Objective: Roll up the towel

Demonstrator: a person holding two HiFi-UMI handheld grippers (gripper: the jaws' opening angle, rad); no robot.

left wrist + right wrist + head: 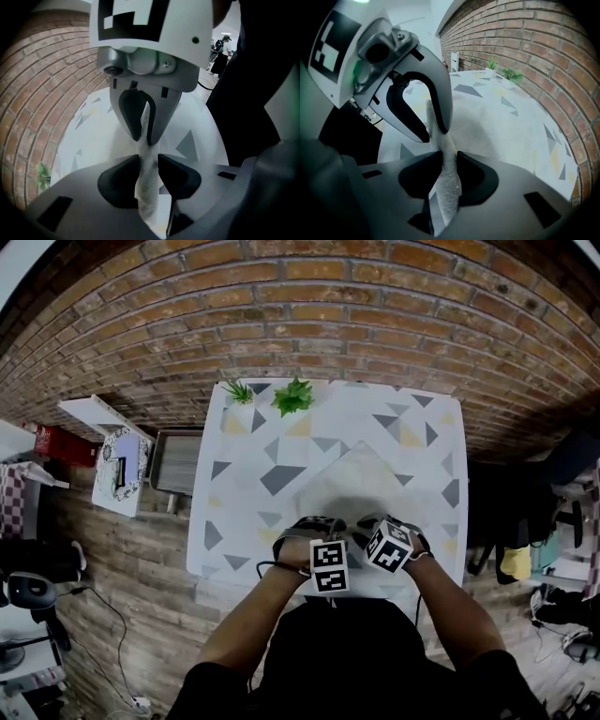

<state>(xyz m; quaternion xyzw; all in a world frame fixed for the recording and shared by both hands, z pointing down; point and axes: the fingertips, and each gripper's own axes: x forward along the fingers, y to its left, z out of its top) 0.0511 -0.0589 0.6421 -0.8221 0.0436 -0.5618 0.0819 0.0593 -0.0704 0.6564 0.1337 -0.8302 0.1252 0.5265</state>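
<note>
The towel (361,484) is lying flat on the near half of the table (239,512), a pale sheet spreading away toward the far side. Its near edge is being lifted by both tools. The left gripper (148,164) is clamping a fold of the terry cloth, with the pads pressing on it from either side. The right gripper (449,159) is doing the same just beside it, so the two are pinching the same edge close together and angling steeply down.

Judging by how the pinched strip is drooping and bunching, the towel is behaving as light, soft and limp. It is unlikely to slip much on the pads, but it is offering no stiffness, so any unsupported stretch is likely to sag or skew. Gripping so near the middle is probably leaving the outer corners free to trail. Spreading the holds further apart along that near edge looks like the steadier choice for an even roll.

The near table edge is sitting right under the grippers, leaving little margin on that side. Toward the far side the tabletop is lying open, with two small plants (293,396) standing well apart at the far edge.
</note>
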